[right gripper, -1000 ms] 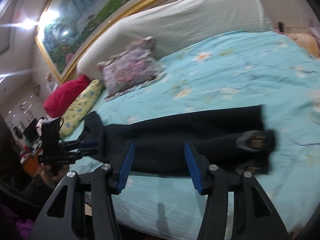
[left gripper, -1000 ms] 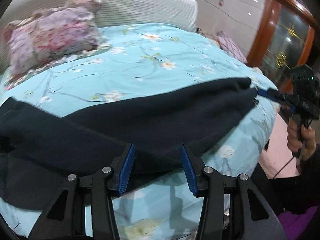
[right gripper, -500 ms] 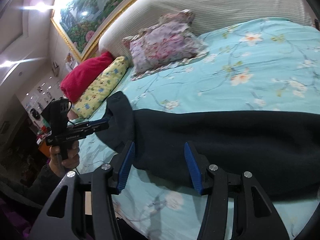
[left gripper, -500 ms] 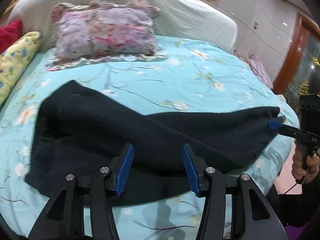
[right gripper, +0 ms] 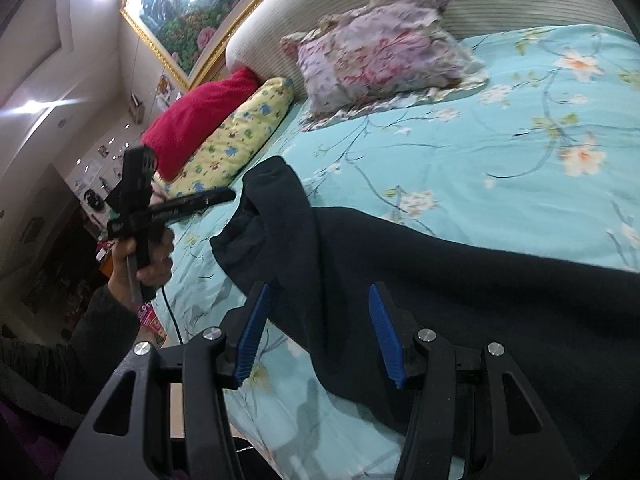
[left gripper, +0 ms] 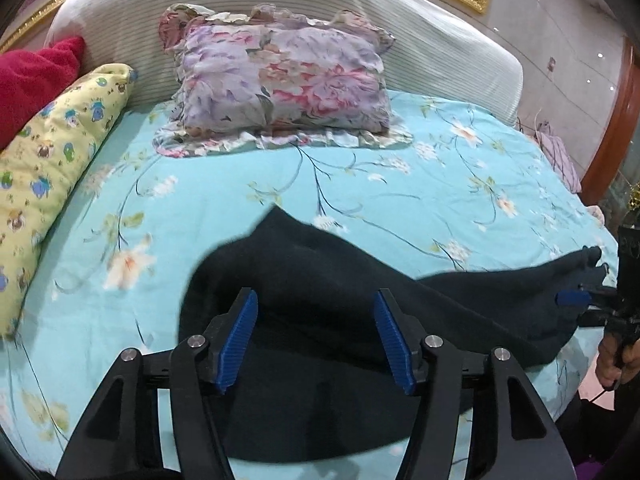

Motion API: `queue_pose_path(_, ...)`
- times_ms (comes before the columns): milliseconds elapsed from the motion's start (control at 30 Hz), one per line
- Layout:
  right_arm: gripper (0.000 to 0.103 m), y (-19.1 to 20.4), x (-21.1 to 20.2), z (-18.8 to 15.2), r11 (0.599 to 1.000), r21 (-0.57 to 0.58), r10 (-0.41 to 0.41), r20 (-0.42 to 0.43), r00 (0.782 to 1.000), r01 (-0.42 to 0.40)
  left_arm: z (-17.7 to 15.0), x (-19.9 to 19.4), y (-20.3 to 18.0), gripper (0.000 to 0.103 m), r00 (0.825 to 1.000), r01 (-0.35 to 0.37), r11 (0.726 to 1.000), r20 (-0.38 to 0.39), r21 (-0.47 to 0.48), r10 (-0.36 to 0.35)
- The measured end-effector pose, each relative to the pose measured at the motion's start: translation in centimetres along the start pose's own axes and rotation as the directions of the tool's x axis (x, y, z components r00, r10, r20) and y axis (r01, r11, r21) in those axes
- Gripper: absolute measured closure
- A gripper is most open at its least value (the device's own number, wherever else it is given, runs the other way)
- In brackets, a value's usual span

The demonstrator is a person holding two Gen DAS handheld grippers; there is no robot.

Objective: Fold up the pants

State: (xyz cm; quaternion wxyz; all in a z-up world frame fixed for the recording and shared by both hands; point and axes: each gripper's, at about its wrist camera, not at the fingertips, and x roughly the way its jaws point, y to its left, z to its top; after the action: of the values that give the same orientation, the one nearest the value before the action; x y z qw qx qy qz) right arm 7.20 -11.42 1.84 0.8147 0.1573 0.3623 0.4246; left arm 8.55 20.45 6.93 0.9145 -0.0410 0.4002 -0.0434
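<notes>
The dark navy pants (left gripper: 332, 280) lie across the near part of a light blue floral bed, shown also in the right wrist view (right gripper: 440, 280). My left gripper (left gripper: 314, 320) is open and empty, hovering over the pants' left end. It also shows in the right wrist view (right gripper: 224, 196), just left of the pants' far tip. My right gripper (right gripper: 316, 322) is open and empty above the pants near the bed's front edge. It shows in the left wrist view (left gripper: 576, 300) by the pants' right end.
A floral purple pillow (left gripper: 280, 76) sits at the head of the bed (left gripper: 400, 184), with a yellow pillow (left gripper: 52, 160) and a red pillow (left gripper: 28, 76) to its left. A striped headboard (left gripper: 440, 48) stands behind. A wooden door frame (left gripper: 616, 128) is at the right.
Both grippers have swung left along the pants, and the views now face the headboard and pillows. The pants' left end now lies bunched with a raised corner. Both grippers stay open.
</notes>
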Motion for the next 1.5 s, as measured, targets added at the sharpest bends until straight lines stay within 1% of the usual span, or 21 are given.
queue_pose_path(100,0.049,0.2,1.3,0.6,1.0,0.003,0.022,-0.023,1.0,-0.022,1.6,0.6,1.2,0.038,1.0,0.02,1.0,-0.016,0.014,-0.02)
queue_pose_path(167,0.049,0.3,2.3,1.2,0.999,0.004,0.037,-0.043,0.998,-0.037,2.7,1.6,1.9,0.038,0.998,0.038,0.999,-0.047,0.029,-0.037)
queue_pose_path(300,0.049,0.4,3.9,2.1,0.998,-0.004,0.058,-0.085,0.995,-0.059,4.7,4.2,2.8,0.038,0.991,0.051,0.996,-0.126,0.067,-0.042)
queue_pose_path(433,0.049,0.2,5.9,2.7,0.996,-0.002,0.084,-0.138,0.987,-0.085,5.7,6.4,2.7,0.038,0.976,0.091,0.992,-0.204,0.085,-0.072)
queue_pose_path(467,0.049,0.1,6.2,2.8,0.996,-0.001,0.088,-0.146,0.985,-0.09,5.8,7.0,2.7,0.038,0.969,0.107,0.991,-0.232,0.086,-0.084)
queue_pose_path(600,0.049,-0.1,8.2,3.0,0.993,0.012,0.116,-0.202,0.973,-0.116,5.9,9.0,2.7,0.039,0.947,0.103,0.989,-0.314,0.102,-0.066)
queue_pose_path(667,0.049,-0.1,9.0,3.0,0.991,0.017,0.132,-0.225,0.965,-0.131,5.7,9.5,2.5,0.044,0.938,0.108,0.988,-0.341,0.112,-0.064)
queue_pose_path(700,0.049,0.0,9.3,2.9,0.99,0.017,0.141,-0.235,0.962,-0.141,5.6,9.6,2.4,0.06,0.932,0.124,0.986,-0.354,0.113,-0.076)
queue_pose_path(733,0.049,0.1,9.6,2.9,0.989,0.017,0.148,-0.239,0.96,-0.149,5.3,9.6,2.2,0.068,0.927,0.137,0.984,-0.366,0.117,-0.085)
queue_pose_path(767,0.049,0.3,9.9,2.8,0.986,0.012,0.163,-0.243,0.956,-0.165,5.2,9.5,2.0,0.069,0.928,0.131,0.983,-0.365,0.13,-0.075)
queue_pose_path(800,0.053,0.4,10.1,2.7,0.985,0.008,0.171,-0.247,0.954,-0.174,5.0,9.2,1.8,0.079,0.932,0.124,0.981,-0.357,0.148,-0.064)
queue_pose_path(833,0.059,0.5,10.3,2.7,0.984,0.003,0.174,-0.246,0.953,-0.179,4.8,8.9,1.5,0.092,0.935,0.126,0.978,-0.35,0.165,-0.061)
queue_pose_path(867,0.081,0.7,10.4,2.7,0.983,-0.007,0.177,-0.245,0.953,-0.184,4.7,8.7,1.3,0.095,0.937,0.123,0.978,-0.346,0.171,-0.057)
queue_pose_path(900,0.098,0.9,10.5,2.6,0.983,-0.02,0.171,-0.244,0.954,-0.182,4.5,8.0,1.1,0.095,0.946,0.108,0.978,-0.321,0.179,-0.046)
queue_pose_path(933,0.097,1.1,10.5,2.8,0.985,-0.029,0.161,-0.238,0.958,-0.173,4.5,7.4,0.9,0.096,0.953,0.1,0.977,-0.3,0.187,-0.04)
queue_pose_path(967,0.097,1.4,10.3,3.0,0.987,-0.051,0.138,-0.215,0.967,-0.152,4.3,6.8,0.8,0.098,0.96,0.094,0.977,-0.277,0.194,-0.038)
queue_pose_path(1033,0.097,1.9,9.6,3.4,0.987,-0.076,0.123,-0.182,0.975,-0.139,4.1,5.0,0.6,0.1,0.975,0.08,0.978,-0.22,0.194,-0.036)
queue_pose_path(1133,0.097,2.9,8.4,3.8,0.985,-0.12,0.106,-0.128,0.986,-0.122,3.6,2.4,0.4,0.101,0.99,0.063,0.982,-0.137,0.176,-0.039)
queue_pose_path(1200,0.097,3.8,7.6,3.9,0.982,-0.161,0.088,-0.095,0.992,-0.103,2.9,0.5,0.7,0.102,0.996,0.054,0.988,-0.078,0.144,-0.043)
queue_pose_path(1367,0.097,5.7,7.1,2.8,0.967,-0.243,0.06,-0.071,0.996,-0.075,0.4,-2.5,2.1,0.101,0.999,0.037,0.998,0.037,0.044,-0.039)
queue_pose_path(1500,0.097,6.6,7.5,1.1,0.952,-0.294,0.054,-0.091,0.994,-0.079,-2.6,-3.3,4.2,0.101,0.994,0.044,0.995,0.099,-0.087,-0.036)
